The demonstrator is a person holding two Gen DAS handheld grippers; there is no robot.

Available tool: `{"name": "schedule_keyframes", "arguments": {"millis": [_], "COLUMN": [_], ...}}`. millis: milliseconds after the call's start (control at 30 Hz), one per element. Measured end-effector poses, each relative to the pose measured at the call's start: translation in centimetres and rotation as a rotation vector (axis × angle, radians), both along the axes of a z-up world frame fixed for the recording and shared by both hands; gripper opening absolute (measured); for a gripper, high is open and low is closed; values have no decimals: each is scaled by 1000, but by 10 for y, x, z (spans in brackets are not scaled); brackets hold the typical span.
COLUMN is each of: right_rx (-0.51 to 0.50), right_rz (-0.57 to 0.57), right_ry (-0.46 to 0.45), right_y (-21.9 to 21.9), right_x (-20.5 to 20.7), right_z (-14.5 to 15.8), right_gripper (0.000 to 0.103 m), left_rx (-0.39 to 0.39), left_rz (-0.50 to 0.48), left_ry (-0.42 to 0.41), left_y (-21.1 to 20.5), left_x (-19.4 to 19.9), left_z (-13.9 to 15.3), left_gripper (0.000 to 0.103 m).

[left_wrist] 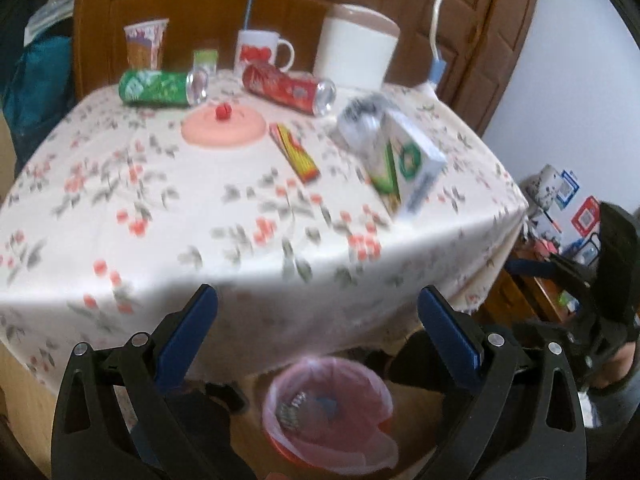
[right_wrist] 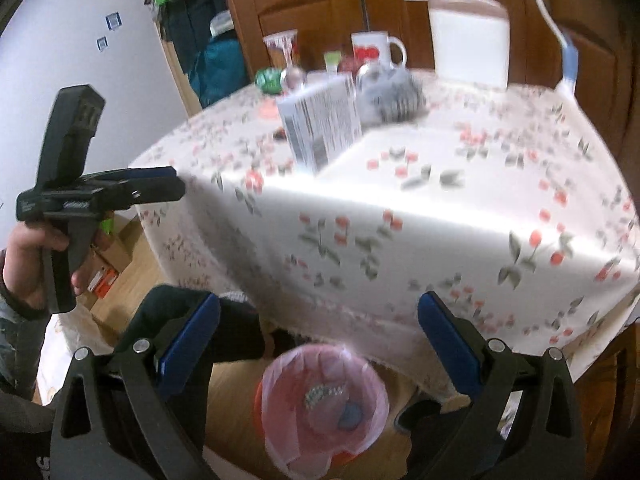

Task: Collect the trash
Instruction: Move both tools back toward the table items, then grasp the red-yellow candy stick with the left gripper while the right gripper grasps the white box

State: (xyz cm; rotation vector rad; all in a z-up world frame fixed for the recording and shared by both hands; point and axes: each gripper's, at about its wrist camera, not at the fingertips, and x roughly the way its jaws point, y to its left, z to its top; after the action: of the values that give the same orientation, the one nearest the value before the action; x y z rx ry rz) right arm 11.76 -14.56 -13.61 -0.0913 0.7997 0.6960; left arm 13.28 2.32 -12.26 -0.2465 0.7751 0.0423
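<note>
My left gripper is open and empty, hovering off the table's front edge above a bin lined with a pink bag. The bin holds a crumpled silver scrap and a blue piece. On the floral cloth lie a green can, a red can, a flat red-yellow packet, a crumpled silver wrapper and a white-green carton. My right gripper is open and empty too, above the same bin. The carton and wrapper stand beyond it.
At the table's back stand a paper cup, a mug, a white lidded container and a pink lid. A wooden door rises behind them. Boxes clutter the floor on both sides. A hand holds the left tool.
</note>
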Motion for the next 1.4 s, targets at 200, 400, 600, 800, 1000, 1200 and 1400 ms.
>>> {"name": "schedule_keyframes", "arguments": {"millis": [200, 400, 600, 800, 1000, 1200, 1400], "right_rx": [29, 41, 48, 47, 45, 49, 44], "right_rz": [-17, -31, -44, -51, -55, -56, -61], "right_ry": [-79, -129, -160, -176, -192, -196, -203], "right_y": [7, 16, 21, 28, 36, 47, 61], "right_x": [3, 8, 18, 26, 33, 44, 56], "right_z": [18, 25, 27, 26, 24, 22, 20], "right_gripper": [98, 98, 98, 98, 98, 98, 97], "left_rx": [19, 56, 63, 60, 51, 26, 20], "left_rz": [39, 65, 72, 73, 72, 47, 57], "left_ry": [-25, -4, 12, 45, 70, 95, 95], "left_y": [16, 23, 27, 31, 33, 30, 36], "left_x": [27, 62, 91, 118, 133, 144, 147], "left_z": [15, 17, 17, 11, 4, -4, -4], "left_gripper": [97, 97, 97, 97, 84, 66, 25]}}
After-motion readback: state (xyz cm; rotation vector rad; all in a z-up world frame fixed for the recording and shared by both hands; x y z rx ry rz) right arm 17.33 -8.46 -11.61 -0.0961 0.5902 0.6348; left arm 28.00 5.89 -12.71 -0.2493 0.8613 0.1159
